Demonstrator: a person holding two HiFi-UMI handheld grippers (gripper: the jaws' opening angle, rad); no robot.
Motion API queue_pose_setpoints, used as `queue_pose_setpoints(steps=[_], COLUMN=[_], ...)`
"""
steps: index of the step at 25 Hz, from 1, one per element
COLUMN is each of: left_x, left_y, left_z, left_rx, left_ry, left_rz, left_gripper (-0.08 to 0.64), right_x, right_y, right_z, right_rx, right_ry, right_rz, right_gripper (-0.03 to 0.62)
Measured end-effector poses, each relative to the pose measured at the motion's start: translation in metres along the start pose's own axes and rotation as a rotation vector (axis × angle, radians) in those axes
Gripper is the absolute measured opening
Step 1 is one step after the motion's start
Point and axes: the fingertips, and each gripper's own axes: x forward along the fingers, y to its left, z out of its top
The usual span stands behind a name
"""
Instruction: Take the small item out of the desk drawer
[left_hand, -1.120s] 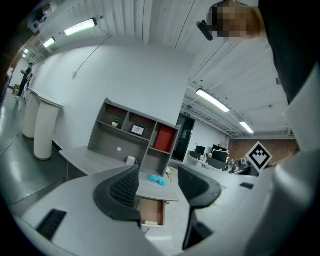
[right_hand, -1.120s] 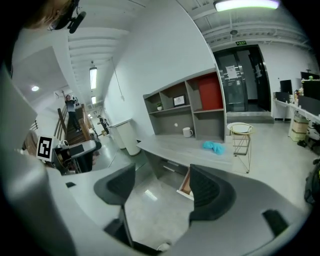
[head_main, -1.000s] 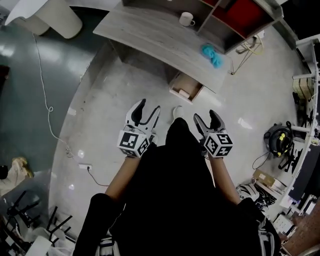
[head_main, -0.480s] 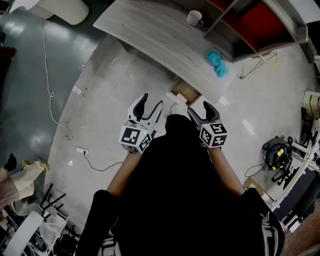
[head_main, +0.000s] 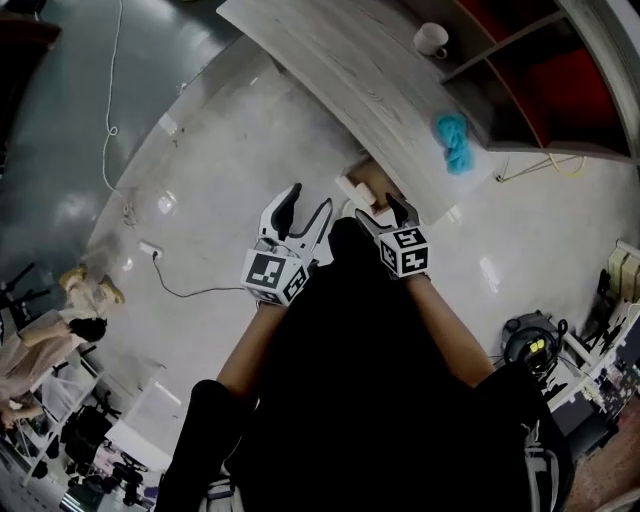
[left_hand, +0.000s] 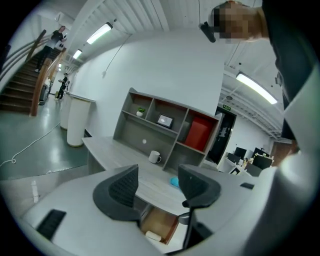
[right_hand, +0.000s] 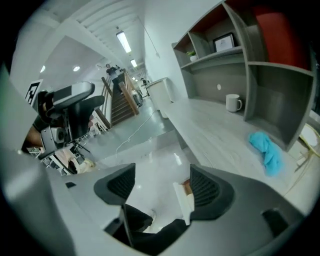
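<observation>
Overhead, the desk (head_main: 350, 70) fills the top of the head view, with its drawer (head_main: 366, 180) pulled open below the edge. Both the left gripper (head_main: 305, 215) and the right gripper (head_main: 385, 212) hang above the floor with jaws wide apart and nothing between them, the right one nearer the drawer. The small item (left_hand: 152, 235), white, lies in the drawer close to its front wall. A steep reach could probably knock that wall or push the item deeper. Only the left gripper view shows the item clearly. The right gripper view catches little more than the drawer's front.
</observation>
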Motion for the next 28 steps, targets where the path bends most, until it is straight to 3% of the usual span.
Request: queue_pose_setpoints(steps=[4, 9, 11, 17, 25, 28], left_x=[-0.006, -0.010, -0.011, -0.008, 0.002, 0.005], left_y=[0.004, 0.014, 0.016, 0.030, 0.056, 0.068], left_z=[-0.012, -0.037, -0.049, -0.083, -0.126, -0.143], left_rx=[-0.008, -0.052, -0.073, -0.156, -0.199, -0.226], left_ry=[0.005, 0.009, 0.019, 0.040, 0.070, 0.092], left_rz=[0.042, 0.068, 0.065, 0.064, 0.063, 0.058], left_gripper=[0.230, 0.230, 0.230, 0.230, 0.227, 0.174], right_x=[0.034, 0.083, 0.097, 0.129, 0.169, 0.189], right_y=[-0.002, -0.002, -0.006, -0.027, -0.069, -0.084], right_z=[-0.023, -0.074, -0.094, -0.125, -0.157, -0.163], right_rx=[-0.015, -0.206, -0.235, -0.188, -0.171, -0.166], right_ry=[0.073, 0.216, 0.264, 0.336, 0.419, 0.433], right_rz=[0.025, 0.029, 0.024, 0.002, -0.059, -0.079], right_gripper=[0.328, 0.330, 0.330, 0.330, 0.328, 0.328])
